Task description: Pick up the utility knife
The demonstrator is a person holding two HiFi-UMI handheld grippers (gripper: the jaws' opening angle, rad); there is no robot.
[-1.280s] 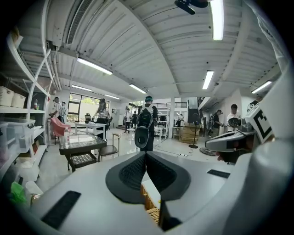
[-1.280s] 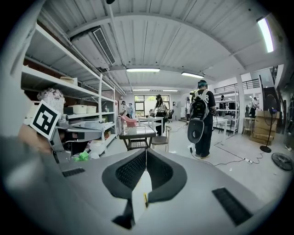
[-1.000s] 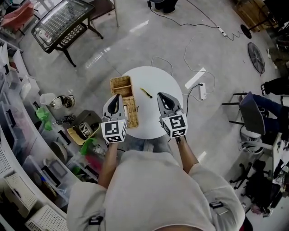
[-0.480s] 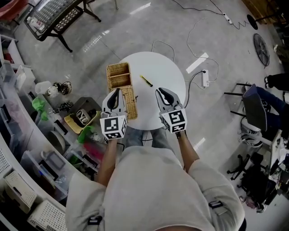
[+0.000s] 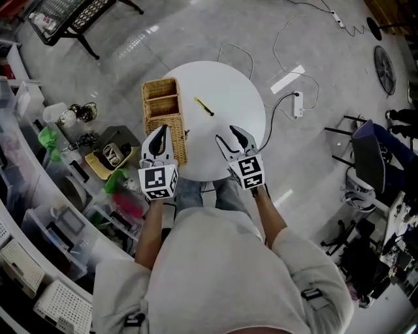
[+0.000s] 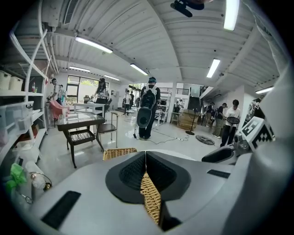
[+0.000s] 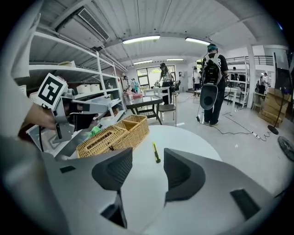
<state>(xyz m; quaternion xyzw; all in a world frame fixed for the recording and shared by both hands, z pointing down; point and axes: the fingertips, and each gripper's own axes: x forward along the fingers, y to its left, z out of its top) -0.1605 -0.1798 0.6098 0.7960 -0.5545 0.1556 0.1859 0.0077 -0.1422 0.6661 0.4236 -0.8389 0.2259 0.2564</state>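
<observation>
The utility knife [image 5: 204, 106], slim and yellow with a dark tip, lies on the round white table [image 5: 228, 91] to the right of a wicker basket [image 5: 163, 114]. In the right gripper view the knife [image 7: 156, 152] lies just ahead, between the lines of the two jaws. My right gripper [image 5: 228, 135] hovers over the table's near edge; its jaws are opening and nothing is between them [image 7: 148, 160]. My left gripper [image 5: 161, 130] is over the basket's near end, shut and empty [image 6: 145, 158], with wicker showing beneath it.
Shelves with plastic bins and clutter [image 5: 39, 196] run along the left. A black glass-topped side table [image 5: 65, 13] stands at the far left. Cables and a power strip [image 5: 297, 104] lie on the floor to the right, near an office chair [image 5: 366, 156]. People stand further back [image 7: 211, 82].
Both grippers have sunk toward the table, the right one more. The right gripper's jaws, shut before, now stand apart. The left gripper stays shut.
</observation>
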